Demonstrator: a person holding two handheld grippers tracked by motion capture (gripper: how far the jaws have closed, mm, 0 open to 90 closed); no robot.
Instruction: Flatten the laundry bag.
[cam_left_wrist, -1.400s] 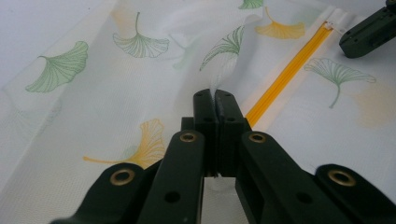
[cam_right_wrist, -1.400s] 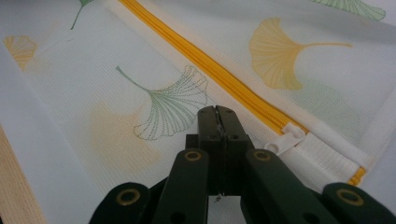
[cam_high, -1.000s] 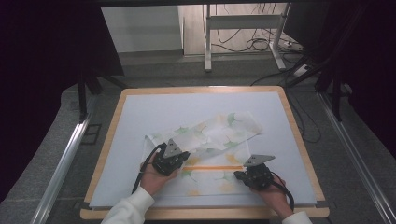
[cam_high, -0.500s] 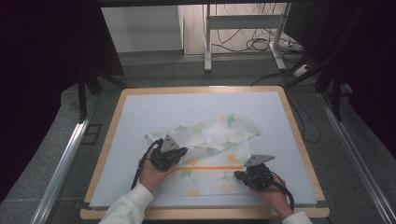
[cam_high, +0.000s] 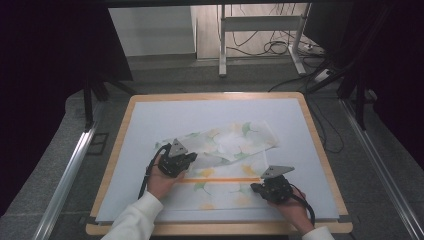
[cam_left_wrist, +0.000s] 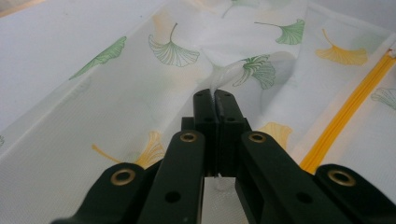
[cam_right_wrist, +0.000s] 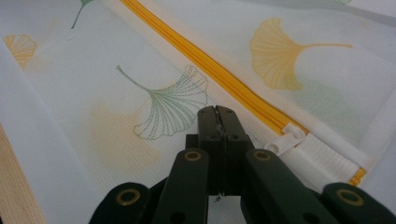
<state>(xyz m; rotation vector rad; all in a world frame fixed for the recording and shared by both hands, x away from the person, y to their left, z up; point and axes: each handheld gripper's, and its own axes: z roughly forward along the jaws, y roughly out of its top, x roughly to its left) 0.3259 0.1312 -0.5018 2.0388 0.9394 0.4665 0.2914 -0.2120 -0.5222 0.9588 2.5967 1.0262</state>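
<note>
Evidently both tools pinch the bag (cam_high: 225, 150): left tool (cam_left_wrist: 215, 95) lifts mesh at nine o'clock, right tool (cam_right_wrist: 217, 112) anchors it by the zip (cam_right_wrist: 210, 70).

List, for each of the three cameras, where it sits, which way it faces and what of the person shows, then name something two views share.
High view: fixed above the person's side, looking forward and down on the table; white-sleeved forearms, left gripper and right gripper.
Left gripper view: rides the left gripper, looking along its black jaws, shut on a fold of the ginkgo-print mesh bag.
Right gripper view: rides the right gripper, jaws shut on the bag beside the white zipper pull.
Shared: the bag's yellow zipper.
</note>
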